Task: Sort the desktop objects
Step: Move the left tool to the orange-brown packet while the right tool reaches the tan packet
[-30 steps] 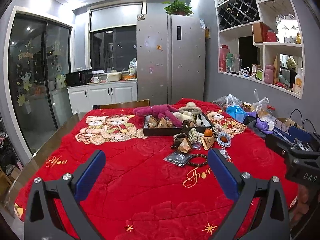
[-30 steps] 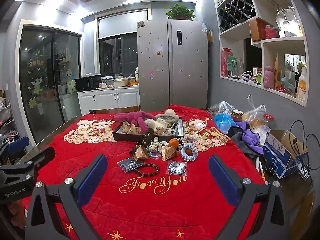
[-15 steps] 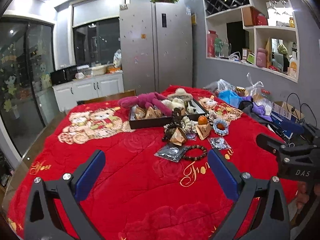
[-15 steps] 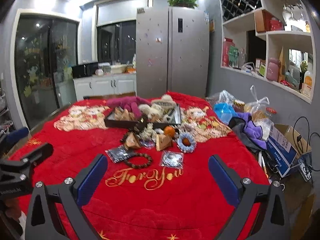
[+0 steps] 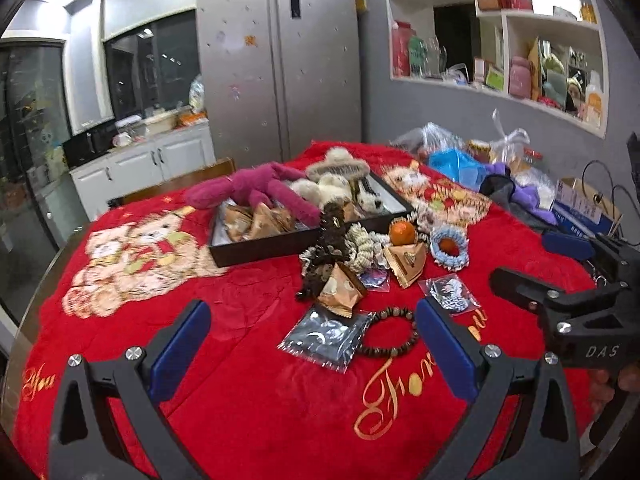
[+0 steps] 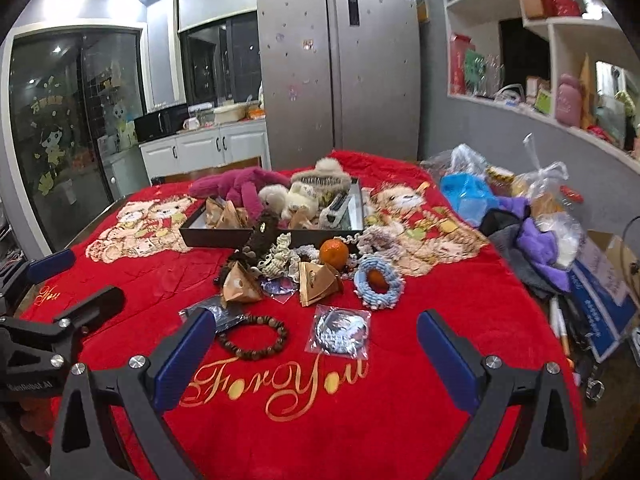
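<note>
Right wrist view, bead bracelet (image 6: 253, 337) between spread fingers (image 6: 185, 359)

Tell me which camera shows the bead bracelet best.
The right wrist view. There the bead bracelet lies whole and unobstructed on the red blanket, just right of the near left finger. In the left wrist view the bracelet is partly cut off by the left hand-held gripper's right finger.

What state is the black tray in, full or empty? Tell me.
Partly full. The black tray holds a magenta plush, cream plush toys and brown packets; some bare floor shows at its right end.
</note>
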The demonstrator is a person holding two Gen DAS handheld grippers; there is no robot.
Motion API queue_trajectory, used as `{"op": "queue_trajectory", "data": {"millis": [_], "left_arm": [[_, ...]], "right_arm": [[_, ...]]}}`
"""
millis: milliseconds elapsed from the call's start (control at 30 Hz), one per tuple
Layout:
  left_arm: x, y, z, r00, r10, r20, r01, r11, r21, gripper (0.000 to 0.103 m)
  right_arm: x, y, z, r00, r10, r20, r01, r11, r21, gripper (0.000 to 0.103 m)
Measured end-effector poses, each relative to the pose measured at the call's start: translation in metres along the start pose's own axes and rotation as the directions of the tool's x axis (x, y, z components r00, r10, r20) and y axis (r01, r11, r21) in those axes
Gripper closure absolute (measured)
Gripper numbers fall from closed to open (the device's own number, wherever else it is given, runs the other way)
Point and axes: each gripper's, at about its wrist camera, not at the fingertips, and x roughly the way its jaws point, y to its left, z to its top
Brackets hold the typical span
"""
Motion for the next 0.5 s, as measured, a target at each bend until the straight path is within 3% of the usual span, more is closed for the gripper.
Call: {"op": "queue_trajectory", "data": {"millis": [233,367,500], "left_arm": [[0.08,-0.003,0.013,0.995,-0.004,-0.099,0.009,0.998,0.055,0.0],[0.113,0.0,0.008,0.989,0.023,-0.147,-0.01,0.996,0.088,0.0],[0.137,0.005,0.001,0.982,-0.003,-0.188,0.014,0.998,0.059,0.0]], "right_arm": [[0.071,-0.008,0.015,0.994,-0.009,-0.112,0.011,1.0,0.013,0.0],[0.109,-0.018,0.02,0.986,0.025,-0.166,-0.017,0.999,0.051,0.0],[0.131,-0.02,0.021,0.978,0.086,-0.192,-0.076,0.995,0.059,0.0]]}}
